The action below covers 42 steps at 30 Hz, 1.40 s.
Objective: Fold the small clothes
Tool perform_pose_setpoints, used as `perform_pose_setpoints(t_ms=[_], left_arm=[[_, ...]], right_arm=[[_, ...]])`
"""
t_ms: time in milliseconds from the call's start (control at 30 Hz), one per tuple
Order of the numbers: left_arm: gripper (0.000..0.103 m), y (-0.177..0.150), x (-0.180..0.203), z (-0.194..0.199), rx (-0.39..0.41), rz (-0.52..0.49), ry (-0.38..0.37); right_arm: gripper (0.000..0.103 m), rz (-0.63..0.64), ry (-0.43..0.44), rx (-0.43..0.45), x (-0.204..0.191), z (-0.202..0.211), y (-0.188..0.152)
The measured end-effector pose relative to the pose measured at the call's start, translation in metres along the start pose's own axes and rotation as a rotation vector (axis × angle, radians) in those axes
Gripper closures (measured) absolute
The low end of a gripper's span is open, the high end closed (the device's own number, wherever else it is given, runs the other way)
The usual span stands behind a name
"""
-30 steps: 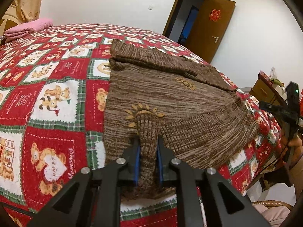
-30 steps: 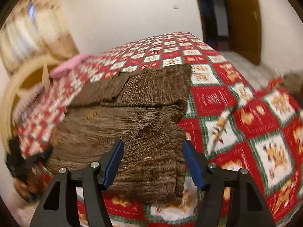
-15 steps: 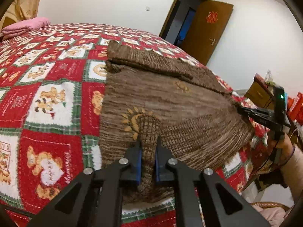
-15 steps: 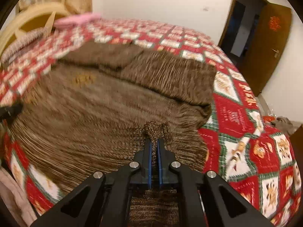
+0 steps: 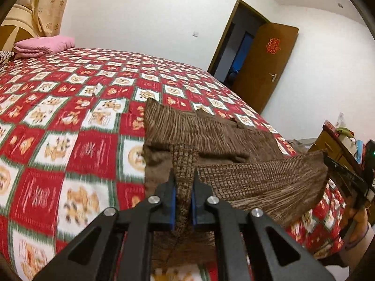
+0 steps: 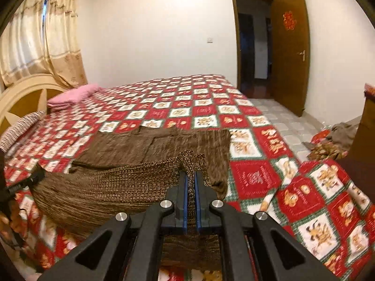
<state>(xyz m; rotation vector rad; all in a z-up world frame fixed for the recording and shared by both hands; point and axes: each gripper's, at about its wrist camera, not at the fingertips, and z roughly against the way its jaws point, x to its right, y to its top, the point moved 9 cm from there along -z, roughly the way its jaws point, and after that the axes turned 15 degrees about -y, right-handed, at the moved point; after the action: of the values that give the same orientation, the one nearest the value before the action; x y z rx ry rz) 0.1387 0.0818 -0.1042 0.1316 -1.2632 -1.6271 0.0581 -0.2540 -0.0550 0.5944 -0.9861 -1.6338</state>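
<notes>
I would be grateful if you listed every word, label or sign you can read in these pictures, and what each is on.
Red paper ornament on the brown door: a decorative character, too small to read for certain.
Red squares of the bedspread: pale lettering, too blurred to read.
Brown sweater: no text visible.
Nothing else carries legible writing.

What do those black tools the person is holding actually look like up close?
Each is a matte black, angular frame with triangular cut-outs and round silver bolt heads at the joints. The left gripper and right gripper both end in two straight fingers lined with bright blue pads. Seen from the left camera, the other tool's body carries a small green light. No cables or sleeves are clearly visible.
</notes>
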Motion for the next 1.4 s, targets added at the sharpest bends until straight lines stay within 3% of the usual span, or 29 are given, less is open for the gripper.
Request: perform_pose_setpoints(t_ms=[167, 467, 867, 1067, 1200, 1300, 1367, 1400], left_arm=[[0.093, 0.025, -0.004, -0.025, -0.031, -0.044, 0.041], [0.094, 0.079, -0.037, -0.077, -0.037, 0.047, 0.078], [0.094, 0.139, -0.077, -0.172, -0.049, 0.086, 0.143], [0.093, 0.115, -0.119, -0.226, -0.148, 0.107, 0.271], [0.085, 0.112, -0.124, -0.226, -0.164, 0.119, 0.324], [0.082, 0.112, -0.127, -0.227, -0.174, 0.129, 0.334], [0.078, 0.112, -0.126, -0.224, -0.178, 0.133, 0.334], [0.072, 0.113, -0.126, -0.224, -0.181, 0.139, 0.331]], right_arm=[[0.099, -0.012, -0.039, -0.015, 0.001, -0.021, 0.01], [0.099, -0.035, -0.051, -0.055, 0.002, -0.083, 0.05], [0.099, -0.065, -0.114, -0.099, 0.003, -0.211, 0.104], [0.099, 0.002, -0.199, -0.153, -0.004, -0.277, 0.078], [0.099, 0.024, -0.219, -0.183, -0.007, -0.289, 0.068], [0.097, 0.056, -0.206, -0.264, -0.012, -0.303, 0.057], [0.09, 0.037, -0.199, -0.285, -0.009, -0.307, 0.055], [0.087, 0.01, -0.193, -0.288, -0.004, -0.306, 0.055]])
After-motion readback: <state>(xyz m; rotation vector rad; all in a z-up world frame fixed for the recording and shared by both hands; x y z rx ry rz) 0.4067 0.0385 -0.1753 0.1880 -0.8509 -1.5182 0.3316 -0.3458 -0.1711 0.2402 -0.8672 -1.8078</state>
